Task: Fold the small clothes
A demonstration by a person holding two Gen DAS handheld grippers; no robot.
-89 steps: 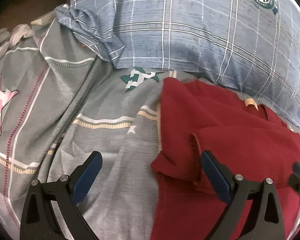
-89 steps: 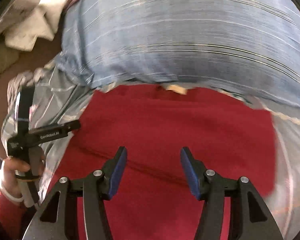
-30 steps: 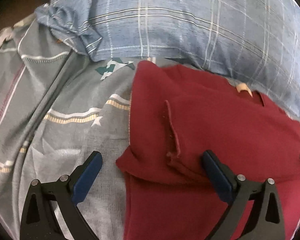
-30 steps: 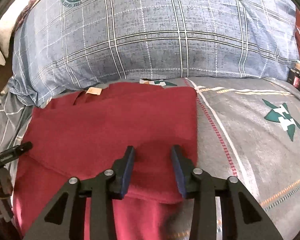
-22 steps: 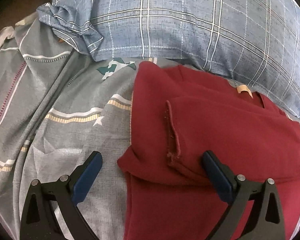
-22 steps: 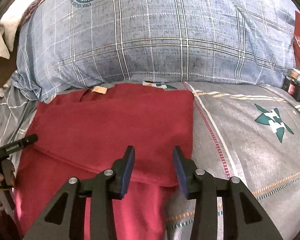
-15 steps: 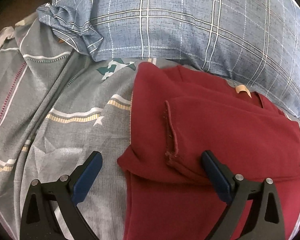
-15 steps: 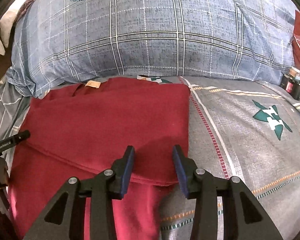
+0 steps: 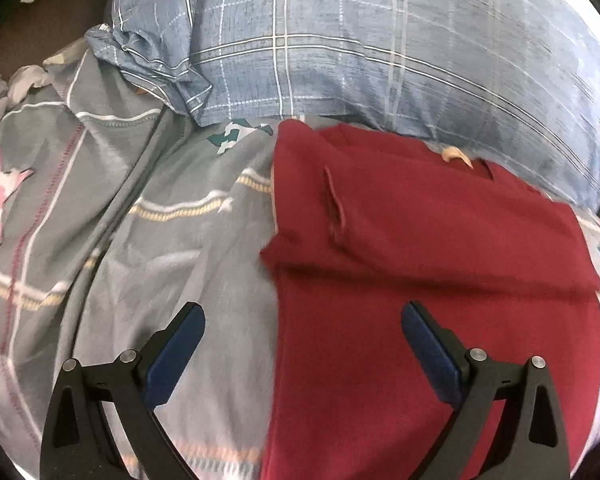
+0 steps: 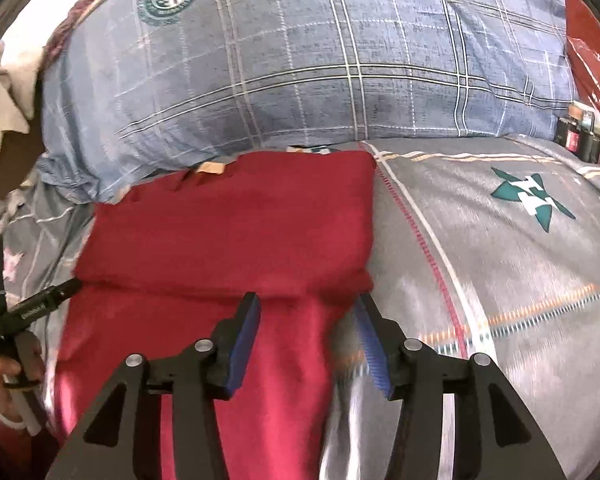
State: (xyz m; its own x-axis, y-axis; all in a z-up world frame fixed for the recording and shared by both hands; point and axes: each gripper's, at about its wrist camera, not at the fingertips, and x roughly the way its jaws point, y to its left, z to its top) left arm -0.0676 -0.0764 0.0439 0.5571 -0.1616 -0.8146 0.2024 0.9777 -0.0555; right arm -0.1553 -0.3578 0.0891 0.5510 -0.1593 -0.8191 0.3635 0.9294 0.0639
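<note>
One red garment [image 9: 440, 248] lay on grey patterned bedsheet [image 9: 140, 260], top part folded down over lower part, collar end at 12 o'clock touching one blue plaid pillow [image 9: 380, 52]. Left gripper [image 9: 300, 344] stood wide open above garment's 9 o'clock edge, gripping nothing. Right gripper [image 10: 306, 328] was opening above fold's hem, pads off cloth. One hand [image 10: 8, 376] seen holding left gripper.

Left gripper [image 9: 302, 338] spread wide; right gripper [image 10: 306, 330] opening, both empty.
</note>
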